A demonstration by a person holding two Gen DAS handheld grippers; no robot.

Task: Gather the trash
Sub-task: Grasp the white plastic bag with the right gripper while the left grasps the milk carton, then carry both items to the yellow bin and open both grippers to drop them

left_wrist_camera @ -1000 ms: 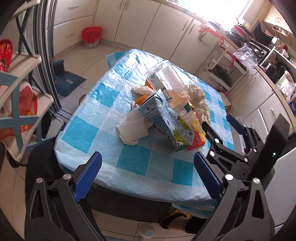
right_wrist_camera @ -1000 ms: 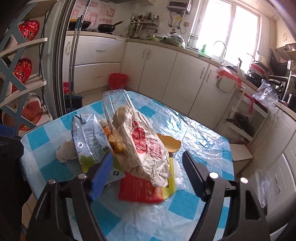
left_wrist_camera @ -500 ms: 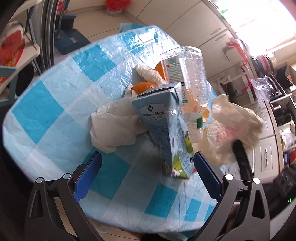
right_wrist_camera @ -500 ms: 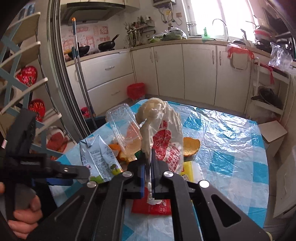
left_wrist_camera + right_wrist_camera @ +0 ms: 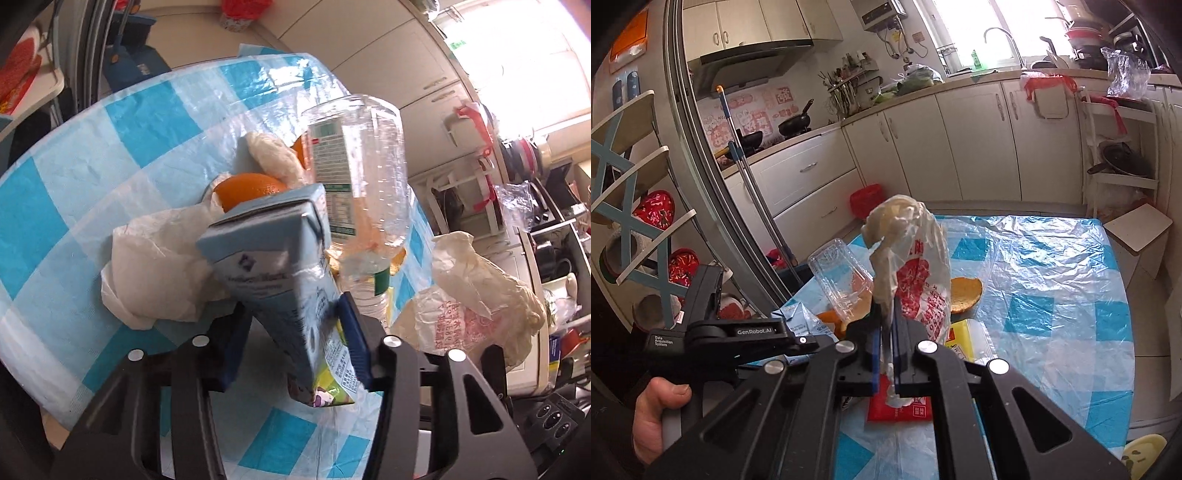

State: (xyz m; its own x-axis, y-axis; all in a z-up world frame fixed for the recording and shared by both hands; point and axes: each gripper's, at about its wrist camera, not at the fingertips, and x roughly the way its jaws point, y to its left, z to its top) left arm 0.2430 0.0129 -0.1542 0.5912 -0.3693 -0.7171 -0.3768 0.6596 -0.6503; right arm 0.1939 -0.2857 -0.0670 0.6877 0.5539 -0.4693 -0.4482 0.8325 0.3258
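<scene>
A light blue milk carton [image 5: 280, 280] stands tilted among trash on the checked table [image 5: 92, 166]. My left gripper [image 5: 295, 332] is closing on the carton's lower half, its blue pads against both sides. Behind the carton lie a clear plastic bottle [image 5: 358, 158], orange peel [image 5: 251, 188] and crumpled white paper [image 5: 159, 266]. In the right wrist view my right gripper [image 5: 884, 317] is shut on a white plastic bag with red print [image 5: 916, 266], which hangs up above the table. That bag [image 5: 472, 306] shows at the right of the left wrist view.
A red packet [image 5: 905, 410], a yellow pack [image 5: 964, 336] and a half orange peel [image 5: 966, 293] lie on the cloth. A red bin [image 5: 868, 195] stands by the cabinets, a mop handle [image 5: 750, 177] and shelf rack at the left. A hand [image 5: 661, 413] holds the left gripper.
My left gripper moved in and down to the carton and its jaws came together around it. My right gripper shut on the plastic bag and lifted it.
</scene>
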